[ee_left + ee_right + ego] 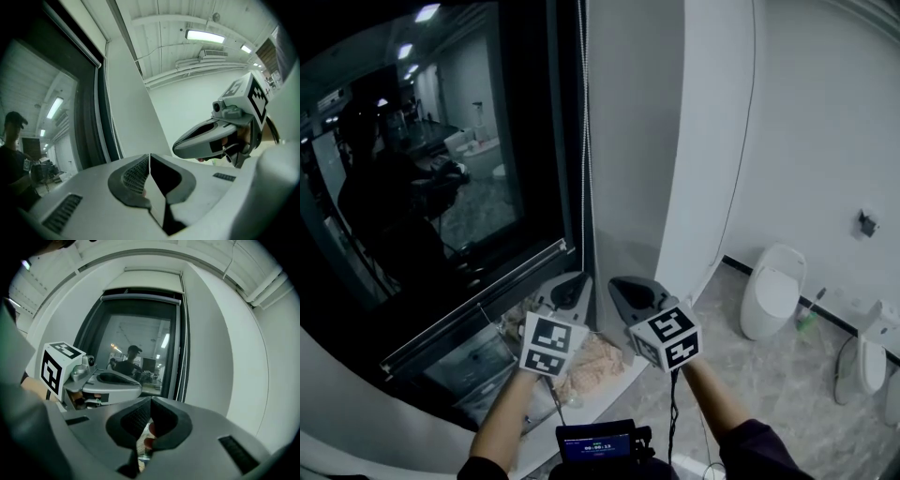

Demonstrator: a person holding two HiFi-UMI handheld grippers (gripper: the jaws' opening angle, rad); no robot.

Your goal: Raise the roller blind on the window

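**Head view with both gripper views.** Nearest the camera, a small black device with a lit screen (596,441) sits between the person's two forearms. Ahead of it, the left gripper (149,161) and the right gripper (150,406) are held side by side, near each other but apart, and point toward the window. Each pair of grey fingers (133,420) is closed together with nothing gripped. Below them a crumpled pink cloth (592,367) lies on the white window sill (628,373). Beyond, the white beaded chain (186,369) hangs along the right edge of the dark window glass (441,187), clear of both grippers. The pale roller blind (152,282) is rolled up at the window's top, its bottom rail (140,297) just beneath. A white floor-standing fixture (773,291) stands well to the right on the marbled floor (769,384).
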